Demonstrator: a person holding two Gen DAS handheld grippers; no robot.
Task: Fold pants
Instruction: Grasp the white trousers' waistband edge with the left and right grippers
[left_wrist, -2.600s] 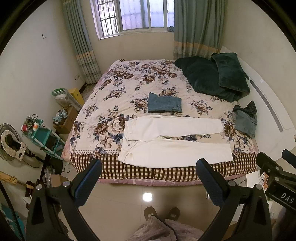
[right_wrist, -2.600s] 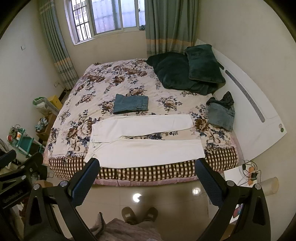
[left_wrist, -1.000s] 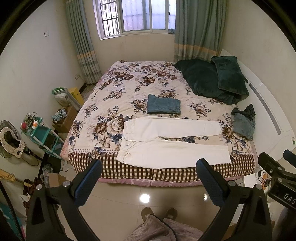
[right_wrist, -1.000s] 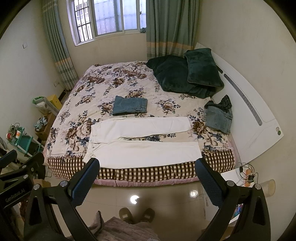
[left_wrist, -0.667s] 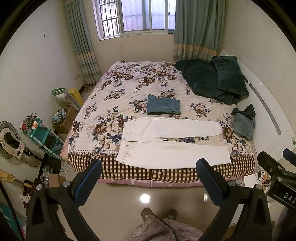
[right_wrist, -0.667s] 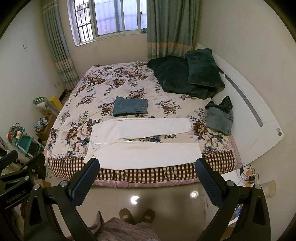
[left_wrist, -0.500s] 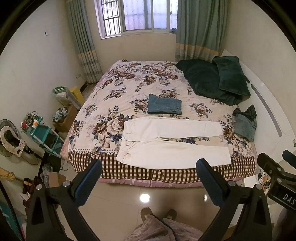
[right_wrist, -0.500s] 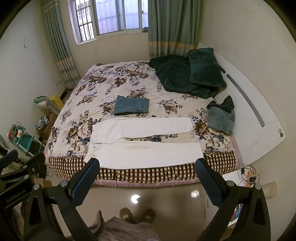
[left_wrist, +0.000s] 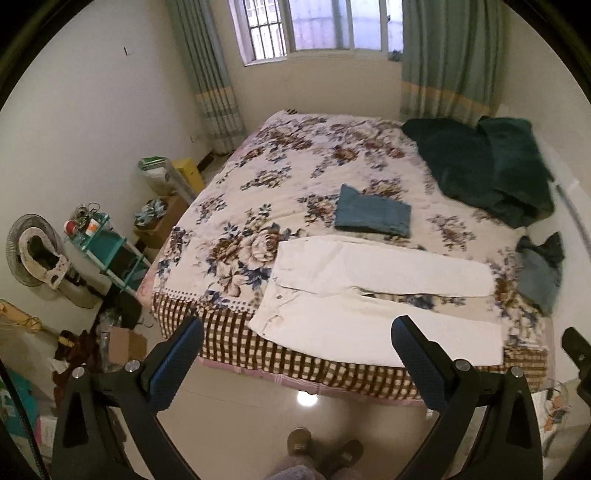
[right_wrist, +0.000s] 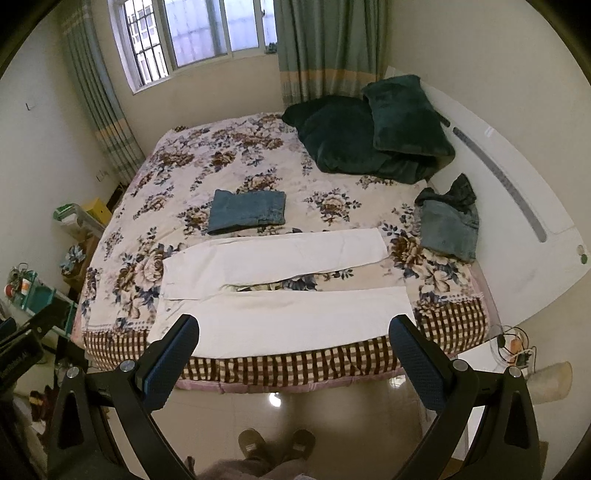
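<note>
White pants (left_wrist: 373, 291) (right_wrist: 280, 288) lie spread flat along the near edge of the floral bed (left_wrist: 288, 177) (right_wrist: 229, 155), waist to the left, two legs stretched right with a gap between them. My left gripper (left_wrist: 297, 334) hovers open over the floor just short of the bed, level with the waist end. My right gripper (right_wrist: 295, 330) is also open, its fingers framing the near leg from above the bed's edge. Neither touches the cloth.
Folded blue jeans (left_wrist: 373, 216) (right_wrist: 247, 212) lie behind the white pants. A crumpled denim pile (right_wrist: 448, 229) sits at the right near dark green pillows (right_wrist: 369, 133). A teal shelf (left_wrist: 107, 254), boxes and clutter crowd the floor on the left. A person's slippered feet (right_wrist: 275, 448) stand on the tiles.
Both grippers have moved closer to the bed and lower; the left view has swung leftward. The pants lie as before, and both grippers stay open.
</note>
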